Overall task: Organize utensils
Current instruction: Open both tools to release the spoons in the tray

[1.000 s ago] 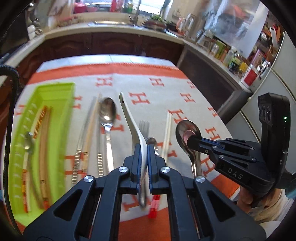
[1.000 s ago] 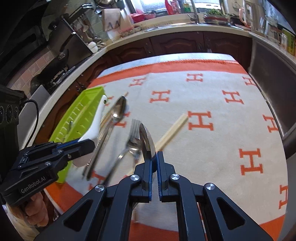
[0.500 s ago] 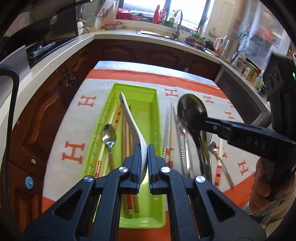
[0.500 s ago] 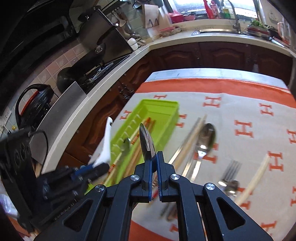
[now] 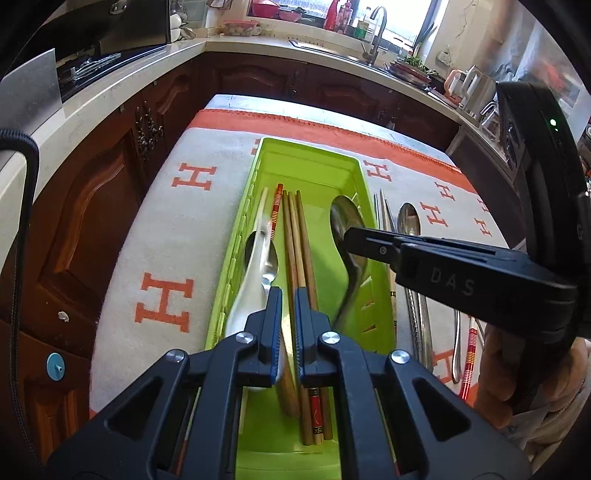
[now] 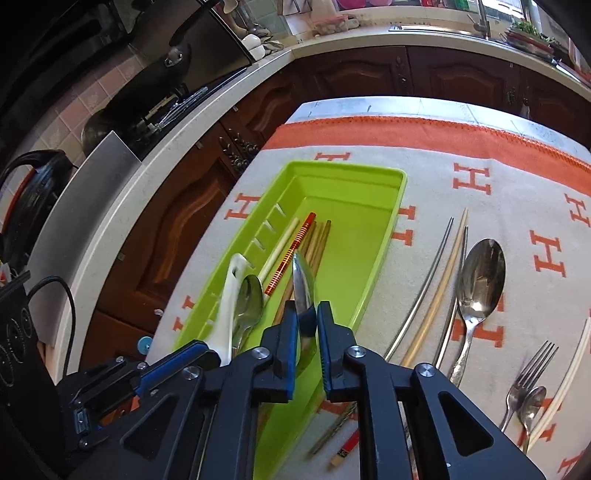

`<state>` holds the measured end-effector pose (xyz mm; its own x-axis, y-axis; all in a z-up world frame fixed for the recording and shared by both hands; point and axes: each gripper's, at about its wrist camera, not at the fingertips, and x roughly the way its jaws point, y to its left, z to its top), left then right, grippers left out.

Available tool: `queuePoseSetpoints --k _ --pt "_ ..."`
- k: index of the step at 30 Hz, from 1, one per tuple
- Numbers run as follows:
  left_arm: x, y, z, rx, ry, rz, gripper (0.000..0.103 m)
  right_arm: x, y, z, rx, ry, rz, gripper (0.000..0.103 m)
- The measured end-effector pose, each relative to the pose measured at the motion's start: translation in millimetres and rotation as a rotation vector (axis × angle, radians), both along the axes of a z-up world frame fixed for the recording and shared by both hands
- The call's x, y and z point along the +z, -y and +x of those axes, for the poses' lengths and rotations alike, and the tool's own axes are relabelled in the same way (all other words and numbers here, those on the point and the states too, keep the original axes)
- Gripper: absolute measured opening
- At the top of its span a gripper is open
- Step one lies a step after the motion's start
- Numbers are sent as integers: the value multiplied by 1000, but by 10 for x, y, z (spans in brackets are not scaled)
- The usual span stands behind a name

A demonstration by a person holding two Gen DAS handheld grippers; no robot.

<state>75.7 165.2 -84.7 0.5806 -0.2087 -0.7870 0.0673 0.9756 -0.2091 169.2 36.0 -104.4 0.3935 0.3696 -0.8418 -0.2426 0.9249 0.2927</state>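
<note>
A pale cloth [image 6: 461, 155] with orange H letters and an orange border covers the worktop [image 6: 369, 105], whose light far edge shows beyond the border. Around it runs a white counter [image 5: 110, 70] over dark wooden cabinet doors [image 5: 255, 79] with ornate metal handles. A sink tap [image 5: 376, 33] stands at the far side below a bright window — bottles beside it. A kettle [image 5: 476, 88] sits on the counter to the right. A black pan [image 6: 173, 59] rests on the stove to the left.
</note>
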Motion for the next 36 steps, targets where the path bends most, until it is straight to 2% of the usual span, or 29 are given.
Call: queuePoseSetpoints --k 15,19,22,31,36 --pt "99 125 -32 3 -14 -14 7 266 191 -220 0 115 -51 18" --pt "162 221 -74 -5 -4 0 19 327 286 -306 -4 142 -62 18" --pt "235 321 -112 -15 10 5 22 381 382 -386 -12 166 -71 18" --pt "441 714 -194 -63 33 28 22 545 872 -618 -68 209 -66 19" --pt "502 1016 -226 -101 38 37 22 603 1169 -749 -107 224 -59 25"
